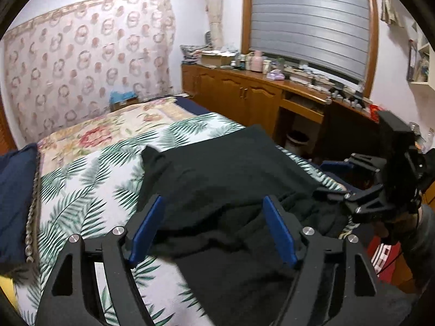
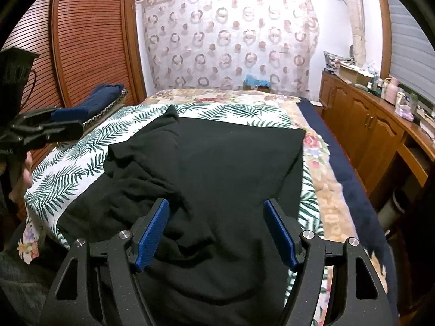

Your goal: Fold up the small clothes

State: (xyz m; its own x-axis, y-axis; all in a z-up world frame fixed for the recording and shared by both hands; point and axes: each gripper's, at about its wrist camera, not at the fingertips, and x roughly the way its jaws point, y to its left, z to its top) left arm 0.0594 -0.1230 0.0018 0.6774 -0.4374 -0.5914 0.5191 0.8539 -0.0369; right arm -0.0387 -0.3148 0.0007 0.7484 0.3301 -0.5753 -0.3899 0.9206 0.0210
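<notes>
A black garment (image 1: 223, 168) (image 2: 217, 157) lies spread and partly rumpled on a bed with a palm-leaf sheet (image 1: 81, 184) (image 2: 76, 163). One corner of it sticks up at the far left. My left gripper (image 1: 213, 199) hovers open over the garment's near part, and its blue pads (image 1: 148, 228) touch no cloth. My right gripper (image 2: 216, 203) also stands open above the garment, with nothing pinched between its pads (image 2: 152, 233). Each gripper appears in the other's view: the right gripper (image 1: 331, 179) at the right edge, the left gripper (image 2: 78, 125) at the left edge.
A folded navy cloth (image 1: 13, 190) (image 2: 100, 97) lies at the bed's left side. A floral blanket (image 1: 108, 130) covers the far end of the bed. Wooden cabinets (image 1: 239, 95) (image 2: 367, 125) with cluttered tops and a waste bin (image 1: 297, 140) stand to the right; a louvred wardrobe door (image 2: 81, 40) rises at left.
</notes>
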